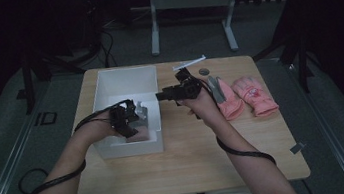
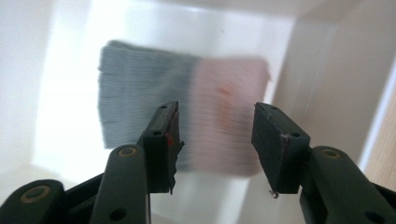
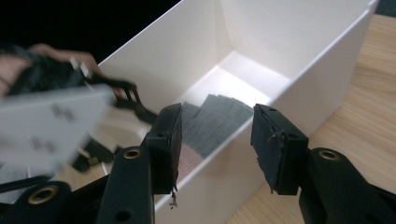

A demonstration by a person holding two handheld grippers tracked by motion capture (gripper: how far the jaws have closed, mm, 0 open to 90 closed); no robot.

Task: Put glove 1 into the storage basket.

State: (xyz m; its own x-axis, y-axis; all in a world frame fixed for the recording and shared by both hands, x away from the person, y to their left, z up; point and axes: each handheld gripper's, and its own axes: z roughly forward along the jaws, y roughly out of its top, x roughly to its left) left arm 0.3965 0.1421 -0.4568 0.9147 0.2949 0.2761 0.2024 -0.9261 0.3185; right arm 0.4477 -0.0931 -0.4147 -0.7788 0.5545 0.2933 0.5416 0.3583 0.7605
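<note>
left gripper view showed our left claw (image 2: 215, 135) spread, empty, the folded grey-pink cloth (image 2: 184, 112) lying just beyond its jaws, long axis crosswise.

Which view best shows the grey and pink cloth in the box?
The left gripper view: the cloth lies whole, though blurred, beyond the open fingers. The right gripper view shows part of it over the box wall. In the high view it is mostly hidden.

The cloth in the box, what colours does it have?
The cloth is half grey and half pink, with fine ribs. The left gripper view shows it best.
</note>
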